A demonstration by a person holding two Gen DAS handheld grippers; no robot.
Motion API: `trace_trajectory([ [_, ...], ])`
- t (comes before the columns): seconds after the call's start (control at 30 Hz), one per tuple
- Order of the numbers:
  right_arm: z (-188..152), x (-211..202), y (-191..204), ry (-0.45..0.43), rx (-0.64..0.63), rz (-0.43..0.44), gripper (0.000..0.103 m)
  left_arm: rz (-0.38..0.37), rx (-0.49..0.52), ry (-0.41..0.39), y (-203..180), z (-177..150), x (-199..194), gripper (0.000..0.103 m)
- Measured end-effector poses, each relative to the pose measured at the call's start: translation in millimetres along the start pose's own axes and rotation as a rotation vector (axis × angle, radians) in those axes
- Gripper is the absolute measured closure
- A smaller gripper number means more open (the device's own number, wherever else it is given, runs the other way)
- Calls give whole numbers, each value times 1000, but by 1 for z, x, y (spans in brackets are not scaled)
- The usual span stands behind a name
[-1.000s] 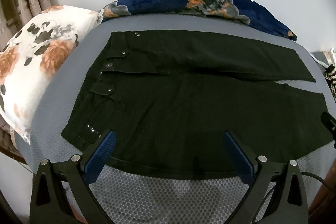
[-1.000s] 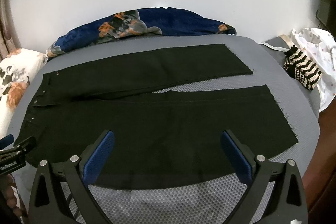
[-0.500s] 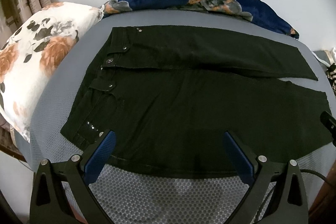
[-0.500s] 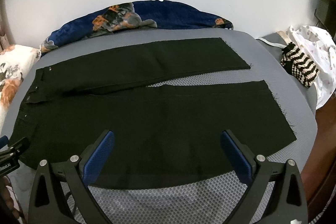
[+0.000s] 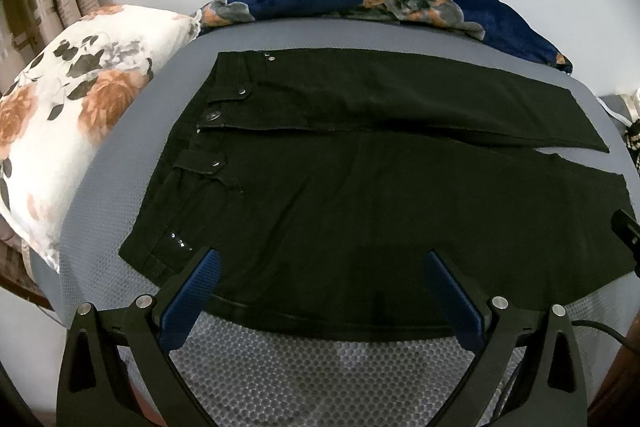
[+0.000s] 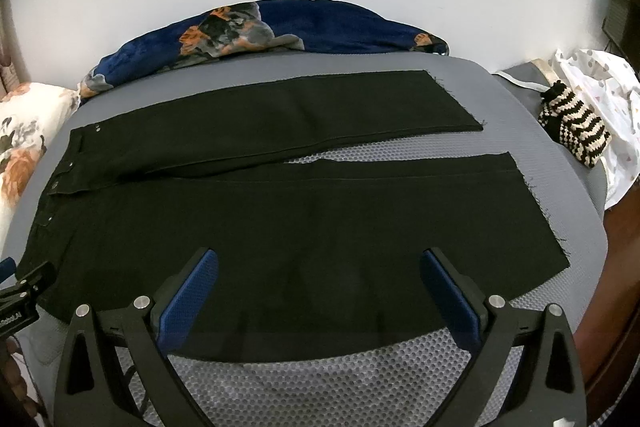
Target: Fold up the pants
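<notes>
Left wrist view: black pants (image 5: 360, 179) lie flat and unfolded across mid frame on the grey bed (image 5: 320, 359), waistband at left, legs running to the right w/ a gap between them. Left hand-held gripper (image 5: 320, 263) is wide open at bottom centre over the near edge of the pants, holding nothing; right hand-held gripper (image 6: 318, 263) in right wrist view is likewise spread wide, empty, above the near leg. No fold made yet, so the whole job's left, prob. starting by grabbing the near edge.
</notes>
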State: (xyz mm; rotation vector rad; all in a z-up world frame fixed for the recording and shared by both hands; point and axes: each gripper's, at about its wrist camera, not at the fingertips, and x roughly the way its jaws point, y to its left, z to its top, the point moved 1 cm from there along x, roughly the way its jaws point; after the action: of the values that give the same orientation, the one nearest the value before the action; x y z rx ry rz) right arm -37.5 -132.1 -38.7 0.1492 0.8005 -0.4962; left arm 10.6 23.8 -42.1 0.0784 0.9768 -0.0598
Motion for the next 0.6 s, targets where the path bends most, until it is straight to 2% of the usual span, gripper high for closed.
trace_trajectory([
  [0.6, 0, -1, 8, 5, -22, 11, 2, -3, -1, 14, -1, 0, 3, 2],
])
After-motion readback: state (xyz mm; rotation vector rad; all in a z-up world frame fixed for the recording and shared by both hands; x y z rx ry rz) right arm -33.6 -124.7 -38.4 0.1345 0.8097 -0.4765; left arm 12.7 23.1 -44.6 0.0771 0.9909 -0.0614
